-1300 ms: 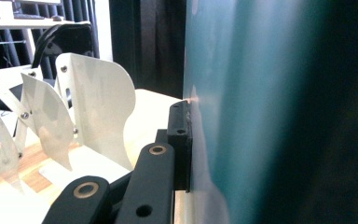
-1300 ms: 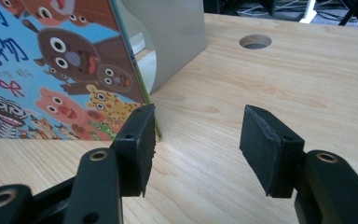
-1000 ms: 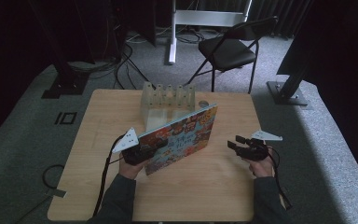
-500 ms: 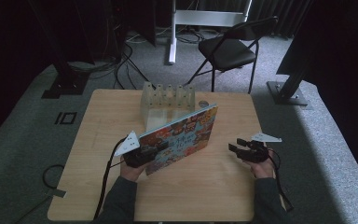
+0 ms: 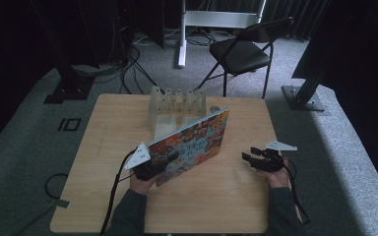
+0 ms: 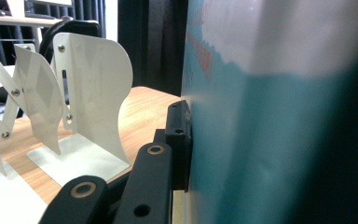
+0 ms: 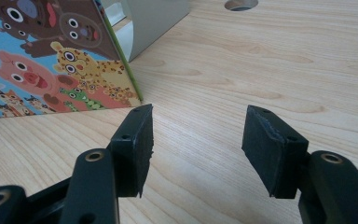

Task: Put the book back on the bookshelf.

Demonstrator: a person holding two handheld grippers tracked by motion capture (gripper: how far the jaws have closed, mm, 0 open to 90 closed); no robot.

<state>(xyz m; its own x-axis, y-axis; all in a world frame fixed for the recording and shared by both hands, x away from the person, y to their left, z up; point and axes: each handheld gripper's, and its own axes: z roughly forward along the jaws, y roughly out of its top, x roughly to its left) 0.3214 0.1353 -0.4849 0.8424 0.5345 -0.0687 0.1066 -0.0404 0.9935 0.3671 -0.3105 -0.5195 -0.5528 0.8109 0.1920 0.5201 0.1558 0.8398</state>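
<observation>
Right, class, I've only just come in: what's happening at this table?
A person at a wooden table works with a gripper in each hand. The left gripper is shut on a colourful picture book, holding it on edge, tilted, in front of a white folding rack. Its jaws have just been closing, with the book between them. The right gripper rests open beside the book, with nothing between its fingers.

A pale wooden table (image 5: 236, 196) stands on grey carpet (image 5: 24, 147). Behind it — a black folding chair (image 5: 241, 51), dark curtains, what may be a white stand (image 5: 182, 34), and tangled cables (image 5: 133, 59).
</observation>
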